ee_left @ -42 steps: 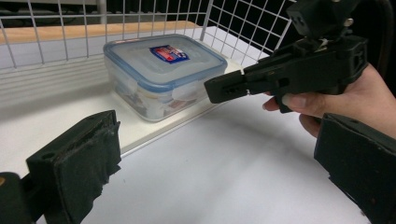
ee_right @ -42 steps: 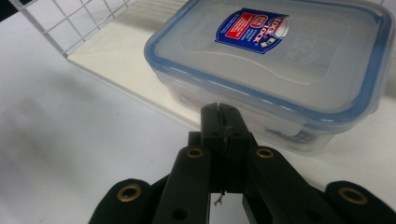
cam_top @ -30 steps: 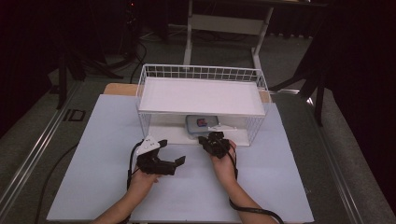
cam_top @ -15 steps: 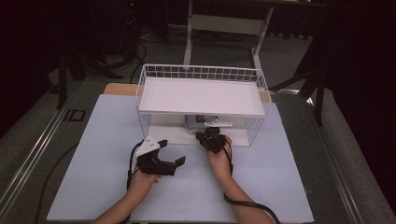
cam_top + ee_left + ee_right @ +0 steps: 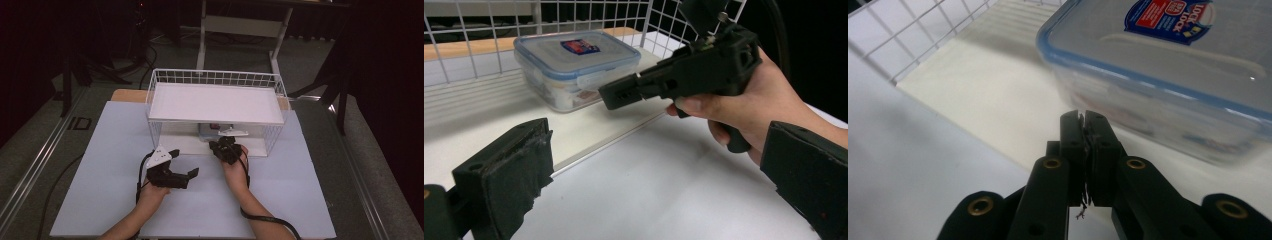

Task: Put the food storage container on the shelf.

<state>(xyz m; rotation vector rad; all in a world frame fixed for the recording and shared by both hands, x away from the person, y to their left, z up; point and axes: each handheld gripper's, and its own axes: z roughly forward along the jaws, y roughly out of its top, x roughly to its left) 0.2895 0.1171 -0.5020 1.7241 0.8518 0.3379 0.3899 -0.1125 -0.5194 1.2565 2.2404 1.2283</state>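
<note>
The clear plastic box with a blue-rimmed lid (image 5: 1168,75) sits under the white wire shelf (image 5: 215,102), ungrasped. The right gripper (image 5: 1082,116) (jaws pressed together, empty) points at its near edge, perhaps touching; the left gripper (image 5: 654,165) waits, jaws wide.

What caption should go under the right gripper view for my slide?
Shut right gripper pointing at the clear plastic food box with a blue-rimmed lid on the white shelf board.

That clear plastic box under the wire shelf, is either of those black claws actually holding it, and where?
No. The right gripper has its fingers shut together, just short of the box. The left gripper is open, away from it.
</note>
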